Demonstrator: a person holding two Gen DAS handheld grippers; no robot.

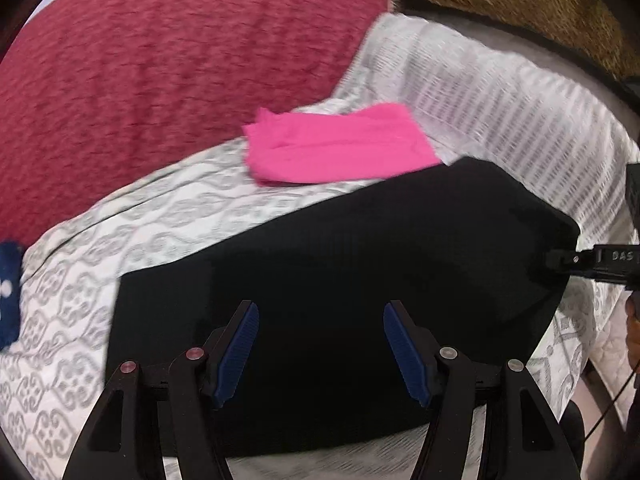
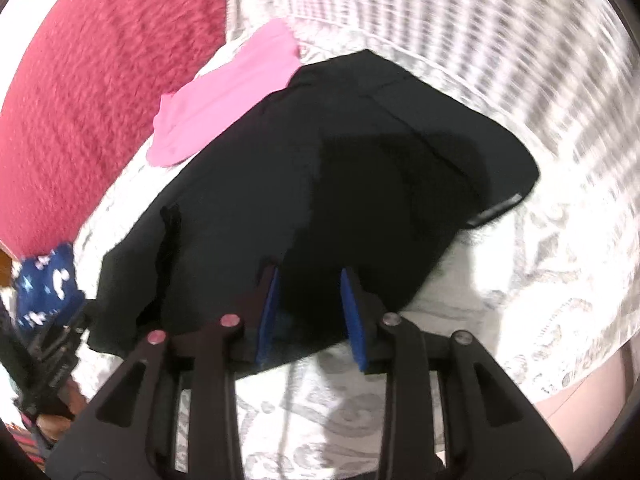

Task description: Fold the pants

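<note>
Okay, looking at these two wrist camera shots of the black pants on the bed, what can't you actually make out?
- Black pants: near edge hidden behind the left gripper in the left wrist view.
- Navy patterned cloth: cut off by the frame edge in both views.
- Striped white cover: pattern motion-blurred in the right wrist view.

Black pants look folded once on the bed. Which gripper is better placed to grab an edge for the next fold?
Right, probably. The right gripper sits at the near edge of the black pants, jaws partly open with nothing between them. The left gripper hovers wide open over mid-cloth, away from any edge.
</note>
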